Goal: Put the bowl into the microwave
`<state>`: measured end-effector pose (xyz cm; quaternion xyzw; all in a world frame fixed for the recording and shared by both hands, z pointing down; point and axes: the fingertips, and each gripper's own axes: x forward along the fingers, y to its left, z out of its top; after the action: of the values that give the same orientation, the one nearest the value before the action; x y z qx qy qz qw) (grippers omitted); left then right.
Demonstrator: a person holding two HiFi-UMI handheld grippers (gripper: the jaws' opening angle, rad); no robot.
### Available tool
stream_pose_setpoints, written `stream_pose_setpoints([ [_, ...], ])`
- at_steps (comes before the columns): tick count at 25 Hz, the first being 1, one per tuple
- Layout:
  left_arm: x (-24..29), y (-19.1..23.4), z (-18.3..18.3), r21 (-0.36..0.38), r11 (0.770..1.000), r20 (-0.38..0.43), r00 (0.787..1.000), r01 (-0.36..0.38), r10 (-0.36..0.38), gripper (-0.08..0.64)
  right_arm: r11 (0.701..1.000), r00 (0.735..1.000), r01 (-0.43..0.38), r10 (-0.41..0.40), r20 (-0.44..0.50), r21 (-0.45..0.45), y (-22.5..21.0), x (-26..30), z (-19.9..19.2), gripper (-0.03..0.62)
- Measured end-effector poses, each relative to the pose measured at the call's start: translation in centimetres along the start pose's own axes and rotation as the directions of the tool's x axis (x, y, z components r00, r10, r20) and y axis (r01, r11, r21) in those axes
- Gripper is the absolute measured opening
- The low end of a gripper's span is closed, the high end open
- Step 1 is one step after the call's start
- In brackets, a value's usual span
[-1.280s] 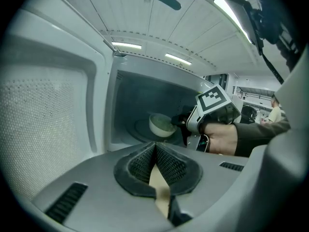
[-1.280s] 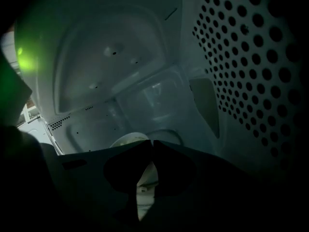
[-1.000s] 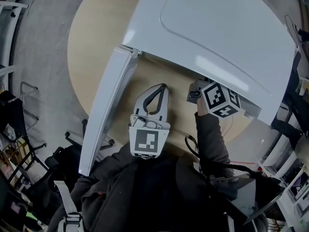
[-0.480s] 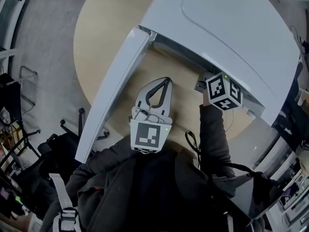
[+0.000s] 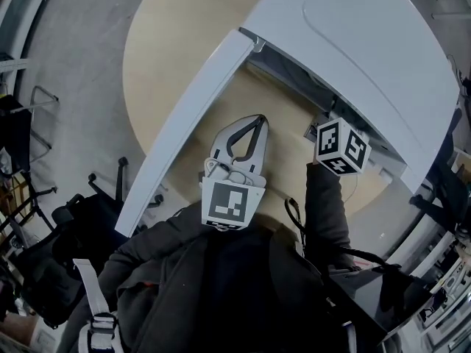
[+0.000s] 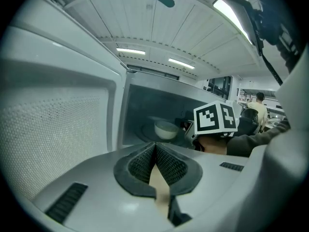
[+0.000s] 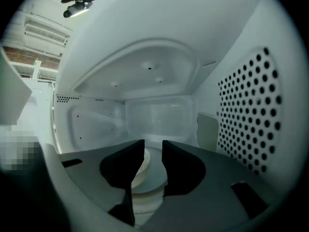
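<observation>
The right gripper is reached into the microwave. Its jaws stand apart and have just been opening. Through the gap shows the pale bowl, close behind the left jaw, with neither pad pressing on it. The bowl sits on the glass turntable on the oven floor. Around the jaws are the white walls of the cavity, with a perforated wall to the right and a raised panel in the roof above. From the head view, only this gripper's marker cube and the dark sleeve behind it show at the oven's mouth.

The left gripper is held outside, in front of the opening. Its ribbed pads are pressed together with nothing between them. Its own view looks past the closed tips into the oven and shows the bowl well inside, left of the right gripper's cube.

The microwave door stands swung wide to the left, and its meshed window fills the left of the left gripper view. The oven rests on a round table of light wood, bare in front of the opening.

Beyond the table is a grey floor, with dark chairs at the left edge. Overhead is a panelled ceiling with strip lights. A person stands far off in the room at the right.
</observation>
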<state>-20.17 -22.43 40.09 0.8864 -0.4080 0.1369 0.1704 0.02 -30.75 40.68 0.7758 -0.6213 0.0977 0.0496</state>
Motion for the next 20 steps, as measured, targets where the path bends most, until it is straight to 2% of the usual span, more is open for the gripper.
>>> stream_pose_setpoints([
  [8,-2.0,-0.4,1.6,0.03,1.0,0.04,0.999,0.0,-0.001,0.009,0.999,0.999,-0.043,0.043,-0.01,-0.016,1.9,-3.0,0.7,0.101],
  [13,-3.4,-2.0,1.4,0.062,0.998,0.057,0.998,-0.006,0.002,0.009,0.988,0.986,-0.156,0.157,-0.053,0.022,4.6,-7.9,-1.0,0.101],
  [20,-6.5,-5.6,2.3,0.104,0.995,0.113,0.994,-0.01,-0.002,0.009,0.95,0.948,-0.301,0.308,-0.082,0.086,7.4,-16.7,-0.7,0.101],
])
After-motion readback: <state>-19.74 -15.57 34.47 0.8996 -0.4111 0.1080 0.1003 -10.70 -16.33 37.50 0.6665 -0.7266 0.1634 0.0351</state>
